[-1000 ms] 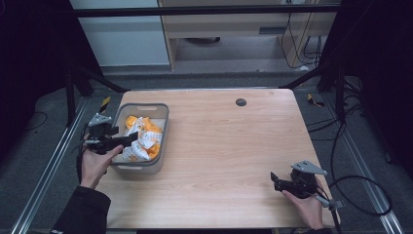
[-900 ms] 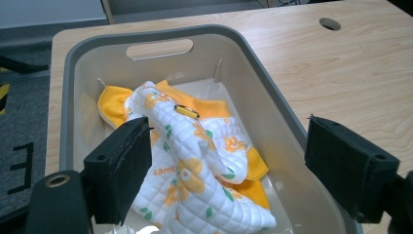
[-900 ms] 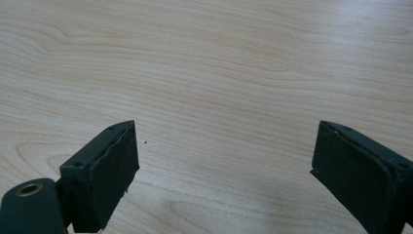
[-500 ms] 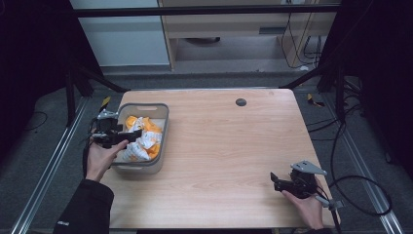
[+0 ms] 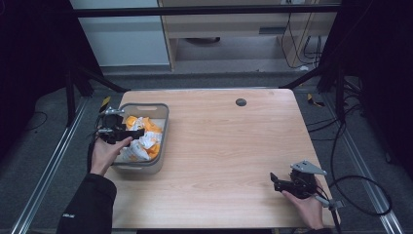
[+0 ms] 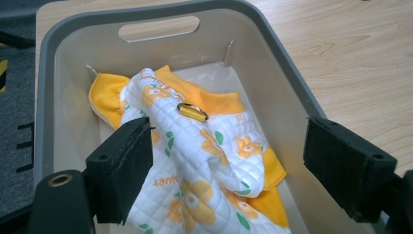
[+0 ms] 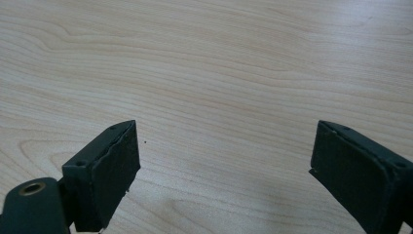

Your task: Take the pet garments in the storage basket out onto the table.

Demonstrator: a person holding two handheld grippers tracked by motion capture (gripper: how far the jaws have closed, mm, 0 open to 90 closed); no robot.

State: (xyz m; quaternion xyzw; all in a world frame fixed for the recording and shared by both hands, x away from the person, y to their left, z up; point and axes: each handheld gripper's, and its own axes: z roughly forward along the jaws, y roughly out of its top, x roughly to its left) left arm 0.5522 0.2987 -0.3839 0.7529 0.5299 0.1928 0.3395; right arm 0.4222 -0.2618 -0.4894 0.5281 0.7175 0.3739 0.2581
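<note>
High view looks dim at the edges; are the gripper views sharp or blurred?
High view: table lit, surroundings dark, picture soft. Left gripper view: cloth and bin sharp, evenly lit. Right gripper view: wood grain crisp, faint shadow between the open jaws.

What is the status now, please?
Left gripper open over grey bin. Quilted garment inside, ungrasped. Right gripper open, over bare table. Nothing blocking.

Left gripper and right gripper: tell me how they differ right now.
The left gripper hangs over the grey bin, its jaws straddling the yellow and white quilted cloth; the right gripper sits low over the bare table near its front right corner. The left one points into the bin, the right one toward the table's middle. Both have their jaws wide open and grip nothing.
</note>
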